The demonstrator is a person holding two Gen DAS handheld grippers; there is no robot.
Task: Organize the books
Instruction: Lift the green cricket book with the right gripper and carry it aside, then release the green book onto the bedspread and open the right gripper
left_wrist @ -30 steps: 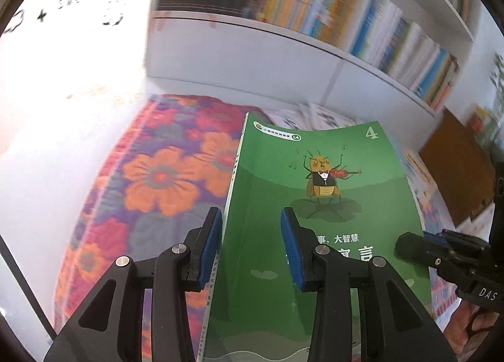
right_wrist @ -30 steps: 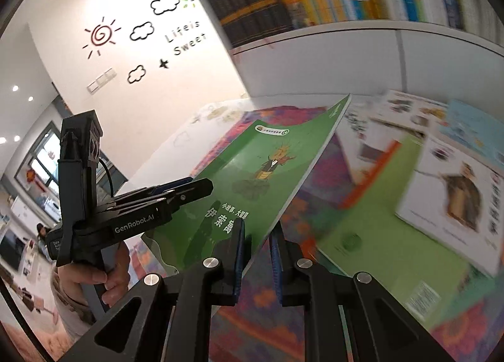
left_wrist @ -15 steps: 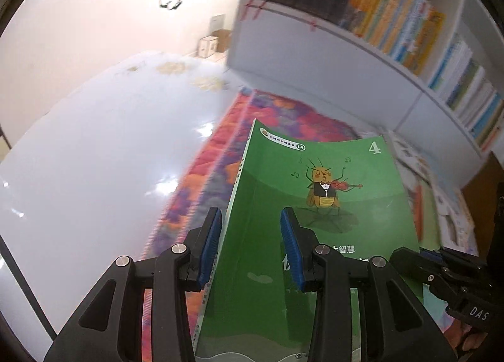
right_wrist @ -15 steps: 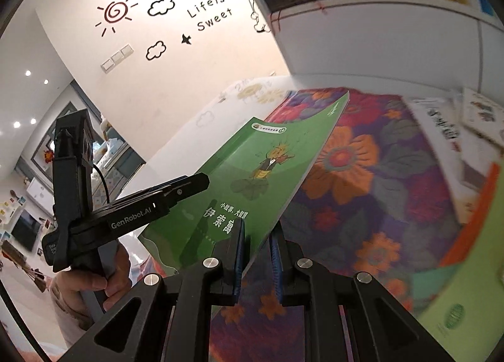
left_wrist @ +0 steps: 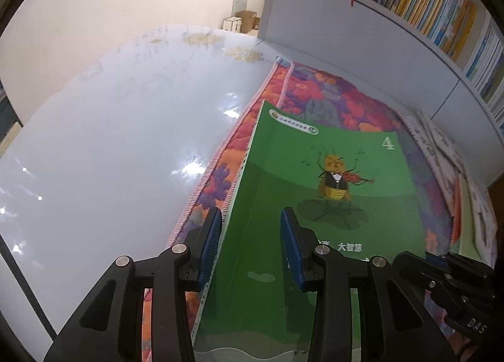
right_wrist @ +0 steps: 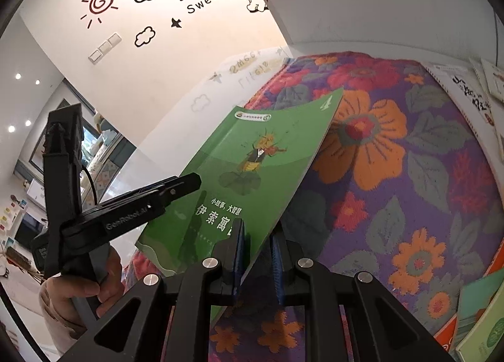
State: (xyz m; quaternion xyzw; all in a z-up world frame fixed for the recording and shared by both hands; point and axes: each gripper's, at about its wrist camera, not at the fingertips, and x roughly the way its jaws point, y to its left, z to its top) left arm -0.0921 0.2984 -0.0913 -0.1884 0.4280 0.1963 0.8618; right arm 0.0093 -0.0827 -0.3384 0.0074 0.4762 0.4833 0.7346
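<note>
Both grippers had carried the green book (left_wrist: pixel 330 204) leftward and lower, toward the floral rug's (right_wrist: pixel 393 173) edge. The right gripper (right_wrist: pixel 256 255) clamped its near corner; the left gripper's (left_wrist: pixel 249 248) jaws straddled its spine edge, contact unclear.

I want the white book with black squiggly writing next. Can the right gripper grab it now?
Probably not yet. The right gripper has its jaws shut on the green book. The white book lies on the flowery rug with nothing blocking it.
</note>
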